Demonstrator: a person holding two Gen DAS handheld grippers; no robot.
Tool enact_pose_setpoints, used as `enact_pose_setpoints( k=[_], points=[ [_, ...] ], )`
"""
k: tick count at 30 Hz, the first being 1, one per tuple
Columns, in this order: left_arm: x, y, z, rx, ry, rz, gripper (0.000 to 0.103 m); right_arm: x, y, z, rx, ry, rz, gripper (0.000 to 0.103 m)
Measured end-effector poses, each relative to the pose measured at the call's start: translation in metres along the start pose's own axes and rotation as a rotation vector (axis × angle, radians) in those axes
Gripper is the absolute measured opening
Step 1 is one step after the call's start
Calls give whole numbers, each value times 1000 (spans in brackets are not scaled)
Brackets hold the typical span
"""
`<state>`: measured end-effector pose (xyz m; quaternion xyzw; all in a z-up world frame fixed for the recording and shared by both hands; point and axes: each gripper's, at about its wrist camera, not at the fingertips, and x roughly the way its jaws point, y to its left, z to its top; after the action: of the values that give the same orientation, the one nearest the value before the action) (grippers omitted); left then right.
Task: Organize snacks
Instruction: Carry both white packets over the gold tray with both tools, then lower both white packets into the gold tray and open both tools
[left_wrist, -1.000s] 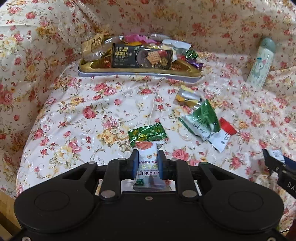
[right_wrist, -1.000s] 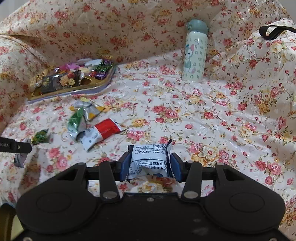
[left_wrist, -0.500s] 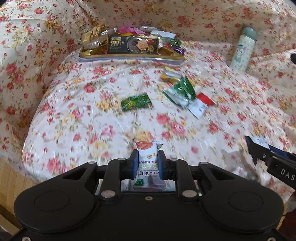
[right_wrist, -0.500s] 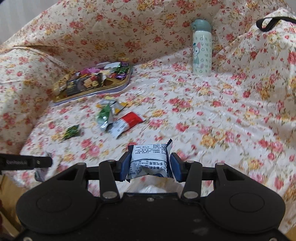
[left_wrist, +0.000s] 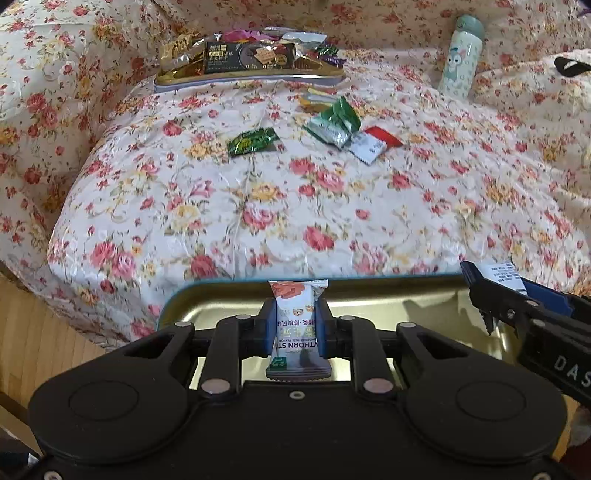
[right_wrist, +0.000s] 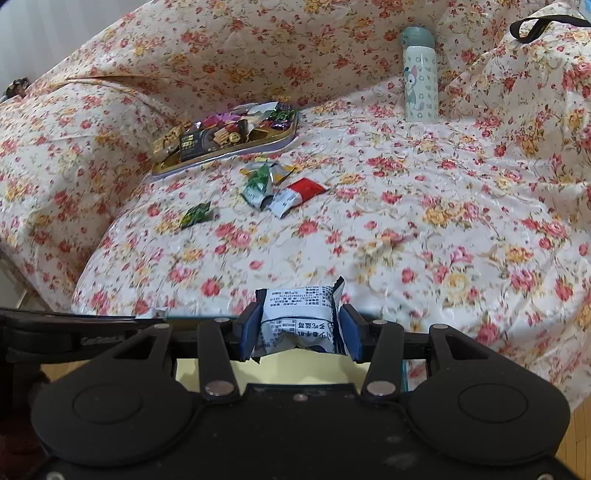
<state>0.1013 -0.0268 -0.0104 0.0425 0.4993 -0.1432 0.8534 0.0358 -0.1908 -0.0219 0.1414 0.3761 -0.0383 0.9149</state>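
Observation:
My left gripper (left_wrist: 294, 325) is shut on a slim white snack packet with an orange top (left_wrist: 297, 325), held upright over a gold tin tray with a teal rim (left_wrist: 369, 284) at the near edge of the floral-covered sofa. My right gripper (right_wrist: 299, 326) is shut on a crumpled white packet with black print (right_wrist: 299, 314); it also shows at the right in the left wrist view, right gripper (left_wrist: 491, 291), over the same tray. Loose snacks lie on the seat: a green candy (left_wrist: 252, 141), a green-white packet (left_wrist: 334, 123) and a red-white packet (left_wrist: 373, 142).
A gold tray heaped with snacks (left_wrist: 247, 75) sits at the back of the seat by the backrest. A pale green printed bottle (left_wrist: 461, 55) stands upright at the back right. Wooden floor (left_wrist: 33, 339) shows at the lower left, below the seat's edge.
Both grippers have drawn back from the seat toward its near edge, each keeping its packet. The teal-rimmed gold tray has come into view beneath them.

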Motion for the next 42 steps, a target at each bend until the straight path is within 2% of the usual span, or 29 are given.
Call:
enact_pose_setpoints(
  k=[11, 21, 34, 42],
  points=[
    [-5, -9, -26, -10, 16, -14, 28, -22, -5, -28, 8, -14, -11, 49],
    [-12, -12, -51, -45, 22, -30, 28, -40, -10, -39, 16, -42, -8, 49],
    [-18, -42, -73, 92, 72, -120, 28, -37, -13, -40, 27, -21, -11, 49],
    [-19, -42, -76, 91, 93, -160, 31, -24, -17, -38, 39, -5, -40, 49]
  ],
)
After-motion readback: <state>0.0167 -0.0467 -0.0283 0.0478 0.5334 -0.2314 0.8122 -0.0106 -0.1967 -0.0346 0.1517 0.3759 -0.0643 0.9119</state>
